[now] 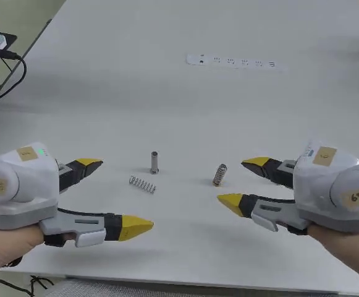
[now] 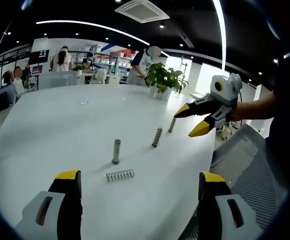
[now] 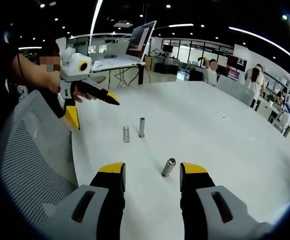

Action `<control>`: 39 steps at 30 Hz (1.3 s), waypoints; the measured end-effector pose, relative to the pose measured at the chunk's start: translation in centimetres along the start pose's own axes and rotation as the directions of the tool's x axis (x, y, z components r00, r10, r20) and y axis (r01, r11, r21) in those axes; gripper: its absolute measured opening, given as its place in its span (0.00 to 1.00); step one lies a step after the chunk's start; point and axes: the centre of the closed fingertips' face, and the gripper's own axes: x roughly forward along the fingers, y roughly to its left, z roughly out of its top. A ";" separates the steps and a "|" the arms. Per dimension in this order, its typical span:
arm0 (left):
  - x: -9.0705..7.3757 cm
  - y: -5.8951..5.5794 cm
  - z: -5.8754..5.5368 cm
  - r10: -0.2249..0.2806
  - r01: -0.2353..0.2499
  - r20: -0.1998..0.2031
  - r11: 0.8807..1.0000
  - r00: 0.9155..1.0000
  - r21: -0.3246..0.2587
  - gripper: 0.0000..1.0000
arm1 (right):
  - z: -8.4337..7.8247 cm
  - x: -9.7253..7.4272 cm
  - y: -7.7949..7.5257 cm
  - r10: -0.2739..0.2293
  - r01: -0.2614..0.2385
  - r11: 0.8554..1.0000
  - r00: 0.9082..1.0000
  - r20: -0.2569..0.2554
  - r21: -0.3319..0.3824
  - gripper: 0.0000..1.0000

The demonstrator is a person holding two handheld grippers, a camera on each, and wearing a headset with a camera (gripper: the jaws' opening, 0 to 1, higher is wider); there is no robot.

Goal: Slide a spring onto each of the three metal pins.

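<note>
Jaws spread wide, gripping nothing, on left gripper [image 1: 123, 194] and right gripper [image 1: 232, 180] alike. Far left: left gripper low over white worktop [image 1: 179, 105], tips pointing right. Next: loose spring [image 1: 142, 184] lying flat, just beside bare pin [image 1: 154, 162] standing upright. Further right: pin with spring on it [image 1: 220, 175], leaning slightly, apart from bare pin. In left gripper view, second coiled upright piece [image 2: 171, 125] beyond, near right gripper's tips. Far right: right gripper, tips pointing left. Power strip [image 1: 232, 61] farther back on worktop.
</note>
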 end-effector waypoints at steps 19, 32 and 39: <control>-0.2 0.1 -0.1 0.005 -0.005 0.002 1.000 1.000 0.000 0.95 | -0.9 0.1 1.4 0.074 -0.074 0.996 0.997 -0.002 0.043 0.35; -0.3 0.1 -0.4 0.000 0.000 -0.011 1.000 1.000 0.006 0.94 | 0.0 1.7 2.1 0.121 -0.121 0.993 0.992 -0.046 0.002 0.23; -0.4 0.1 -0.2 0.000 0.000 -0.009 1.000 1.000 0.009 0.95 | 1.9 3.3 3.2 0.162 -0.164 0.985 0.986 -0.041 -0.052 0.23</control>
